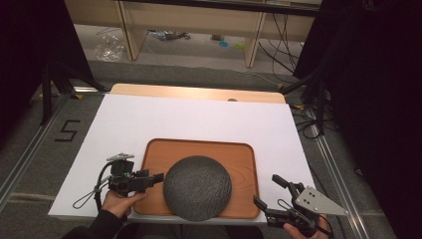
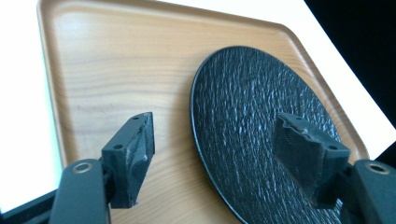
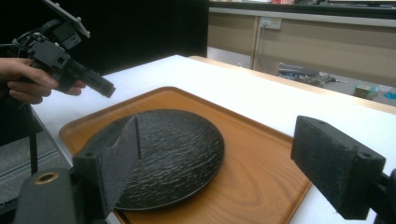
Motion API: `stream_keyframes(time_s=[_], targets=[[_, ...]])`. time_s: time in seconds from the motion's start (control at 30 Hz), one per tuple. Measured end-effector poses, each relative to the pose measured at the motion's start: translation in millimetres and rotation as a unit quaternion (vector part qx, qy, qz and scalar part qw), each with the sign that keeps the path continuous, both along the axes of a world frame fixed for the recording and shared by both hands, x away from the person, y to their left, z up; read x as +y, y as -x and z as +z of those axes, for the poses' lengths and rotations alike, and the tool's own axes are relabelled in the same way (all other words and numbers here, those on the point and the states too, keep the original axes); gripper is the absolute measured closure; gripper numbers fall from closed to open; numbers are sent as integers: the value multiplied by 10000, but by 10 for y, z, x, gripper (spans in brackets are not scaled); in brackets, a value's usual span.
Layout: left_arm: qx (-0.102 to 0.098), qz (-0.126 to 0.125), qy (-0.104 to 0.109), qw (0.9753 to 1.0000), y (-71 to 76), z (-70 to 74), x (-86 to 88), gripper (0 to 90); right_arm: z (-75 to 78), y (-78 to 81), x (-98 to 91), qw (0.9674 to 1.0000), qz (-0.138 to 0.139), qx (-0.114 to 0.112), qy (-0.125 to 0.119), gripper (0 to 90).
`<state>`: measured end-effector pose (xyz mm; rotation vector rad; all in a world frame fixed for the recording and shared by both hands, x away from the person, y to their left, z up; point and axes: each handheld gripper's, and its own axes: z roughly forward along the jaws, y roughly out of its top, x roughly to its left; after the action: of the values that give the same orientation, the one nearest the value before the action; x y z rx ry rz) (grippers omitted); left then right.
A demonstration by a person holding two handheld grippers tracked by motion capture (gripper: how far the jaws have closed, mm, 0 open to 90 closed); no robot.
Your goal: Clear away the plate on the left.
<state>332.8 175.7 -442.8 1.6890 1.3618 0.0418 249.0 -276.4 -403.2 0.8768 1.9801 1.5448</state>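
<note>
A dark, rough-textured round plate lies flat in the near half of a wooden tray. My left gripper hovers over the tray's left edge, pointing at the plate's left rim. Its jaws are open, nothing is pressed between them, and they stand clear above the plate. My right gripper is held off the tray's near right corner, jaws wide open and empty, aimed across the plate.
The tray sits on a white tabletop close to the near edge. A wooden strip runs along the far side. Beyond are a floor, wooden shelving legs and cables. A "5" mark is on the floor at left.
</note>
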Motion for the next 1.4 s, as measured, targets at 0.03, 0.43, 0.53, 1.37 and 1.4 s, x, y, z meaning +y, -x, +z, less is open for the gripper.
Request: stream_keyframes(time_s=[0.03,0.43,0.53,1.37,1.4], targets=[[0,0,0,10000,0,0,0,271,0,0,0,10000,0,0,0,169],[-896,-124,-22,9959,107,170,112,219,-3,1,1,10000,24,34,48,169],[-983,-70,-41,9951,128,196,157,217,-6,1,4,10000,42,31,31,169],[-1583,26,-149,9873,306,304,502,217,-14,-16,11,9999,144,-32,45,169],[-1610,33,-171,9868,316,308,511,217,-13,-16,10,9999,146,-43,44,169]])
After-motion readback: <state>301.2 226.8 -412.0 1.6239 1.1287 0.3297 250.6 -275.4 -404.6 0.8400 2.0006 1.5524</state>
